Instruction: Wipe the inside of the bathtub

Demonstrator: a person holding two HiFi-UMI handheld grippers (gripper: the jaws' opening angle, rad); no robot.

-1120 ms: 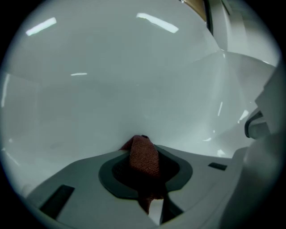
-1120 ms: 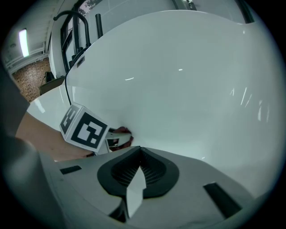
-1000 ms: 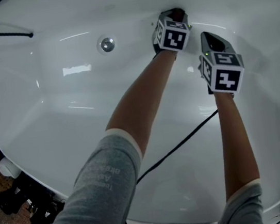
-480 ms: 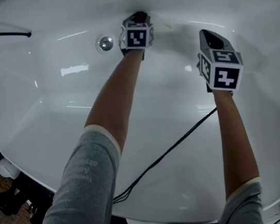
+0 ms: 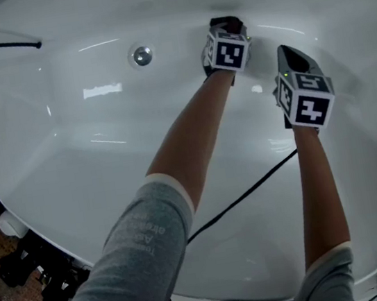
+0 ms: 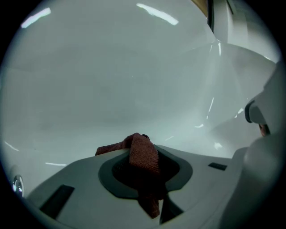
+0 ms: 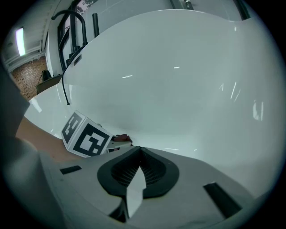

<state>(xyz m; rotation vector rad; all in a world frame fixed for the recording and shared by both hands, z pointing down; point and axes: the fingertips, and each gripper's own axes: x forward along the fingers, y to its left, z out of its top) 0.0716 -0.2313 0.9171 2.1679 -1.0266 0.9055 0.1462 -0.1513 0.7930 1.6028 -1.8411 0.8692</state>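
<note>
Now one white bathtub (image 5: 68, 143) fills the head view, and two grippers work inside it. The left gripper (image 5: 227, 25), at 1 o'clock on the far wall, has swept back from beside the single drain (image 5: 141, 56) at 11 o'clock. I judge from this that a wiping stroke is under way. Its jaws pinch the one red-brown cloth (image 6: 144, 156). The right gripper (image 5: 289, 61), at 2 o'clock, has hardly moved, and its jaws are pressed together on nothing.
</note>
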